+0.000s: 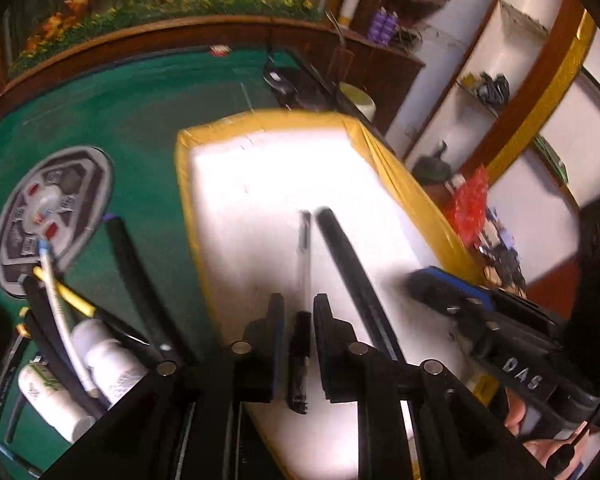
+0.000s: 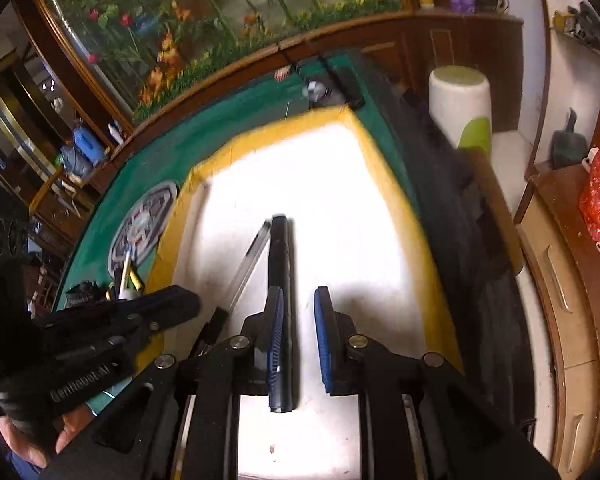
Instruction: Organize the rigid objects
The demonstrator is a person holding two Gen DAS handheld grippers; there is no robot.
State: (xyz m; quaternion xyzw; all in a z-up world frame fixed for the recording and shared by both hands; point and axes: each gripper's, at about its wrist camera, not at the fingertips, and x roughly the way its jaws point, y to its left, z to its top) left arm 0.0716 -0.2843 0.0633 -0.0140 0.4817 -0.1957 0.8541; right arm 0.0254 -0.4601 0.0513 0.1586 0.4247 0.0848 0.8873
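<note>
Pen [image 1: 302,344], clear-barrelled | lying lengthwise between left gripper [image 1: 298,322] jaws, pads narrowly apart, not clamping | black marker [image 2: 281,312] beside right gripper [image 2: 299,312], narrowly parted, empty | white tray [image 1: 188,200].

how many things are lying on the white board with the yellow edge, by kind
clear pen with black cap: 1
black marker: 1
total: 2
</note>
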